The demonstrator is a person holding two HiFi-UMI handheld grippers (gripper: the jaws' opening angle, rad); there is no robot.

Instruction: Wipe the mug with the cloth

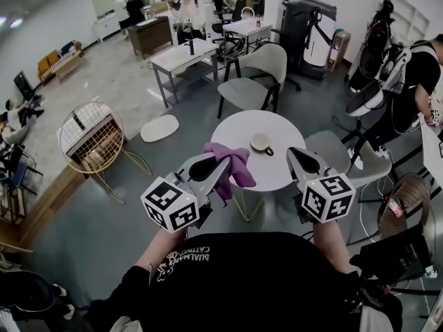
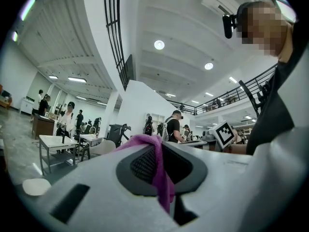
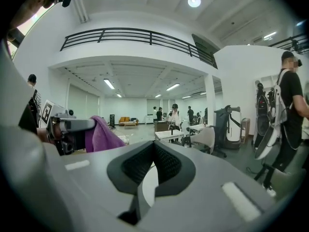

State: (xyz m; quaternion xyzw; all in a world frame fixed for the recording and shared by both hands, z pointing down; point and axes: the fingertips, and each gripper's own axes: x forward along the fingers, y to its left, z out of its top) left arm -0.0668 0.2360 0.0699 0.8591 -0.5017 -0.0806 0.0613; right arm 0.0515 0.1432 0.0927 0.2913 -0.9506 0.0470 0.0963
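Note:
A white mug (image 1: pixel 261 142) with a dark handle stands on the round white table (image 1: pixel 239 126), right of its middle. My left gripper (image 1: pixel 221 162) hovers over the table's near left edge, shut on a purple cloth (image 1: pixel 235 166) that droops from its tip. In the left gripper view the cloth (image 2: pixel 162 175) hangs pinched between the closed jaws. My right gripper (image 1: pixel 296 155) is held over the table's near right edge, a little short of the mug, shut and empty. In the right gripper view its jaws meet, and the cloth (image 3: pixel 102 135) and left gripper (image 3: pixel 72 125) show at the left.
A grey chair (image 1: pixel 259 75) stands behind the table and another (image 1: pixel 332 151) at its right. A wire basket table (image 1: pixel 90 137) and a white oval stool (image 1: pixel 159 128) are on the left. A person (image 1: pixel 412 81) bends at the right; desks and people fill the back.

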